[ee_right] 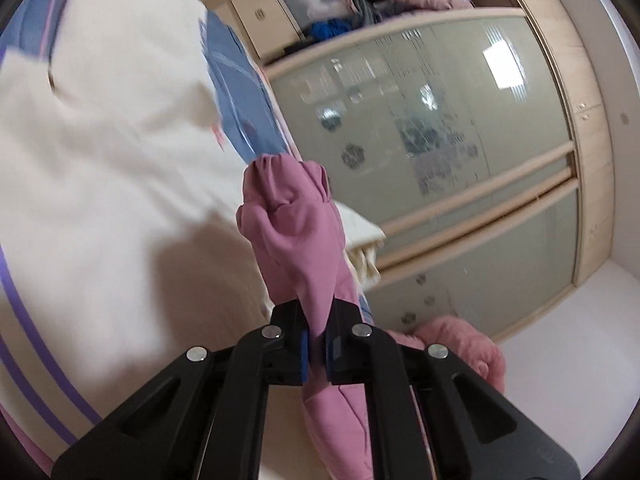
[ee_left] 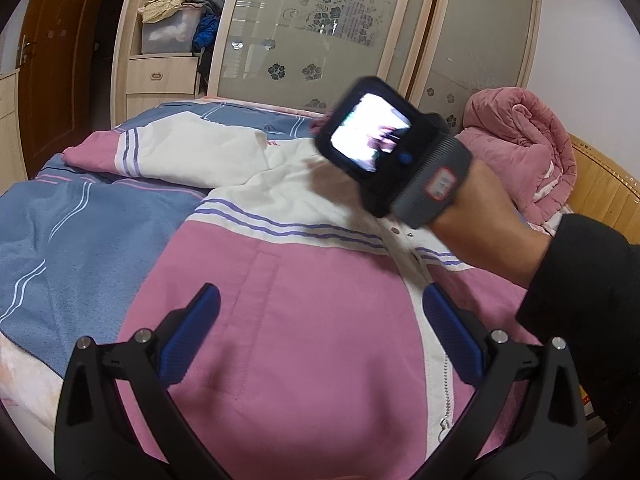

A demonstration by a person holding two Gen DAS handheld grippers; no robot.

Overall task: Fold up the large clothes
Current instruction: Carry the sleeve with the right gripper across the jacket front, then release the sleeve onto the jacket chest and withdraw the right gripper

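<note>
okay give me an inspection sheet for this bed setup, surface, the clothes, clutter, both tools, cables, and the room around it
Surface: bed with blue striped cover.
Job's things: pink and white jacket spread flat, zipper up; one pink sleeve lifted.
Clutter: bundled pink quilt at the bed's far side.
Grippers: left tool open above the jacket; right tool shut on the sleeve.
Cables: nothing seen.
Surroundings: frosted-glass wardrobe, open shelf stuffed with clothes.
</note>
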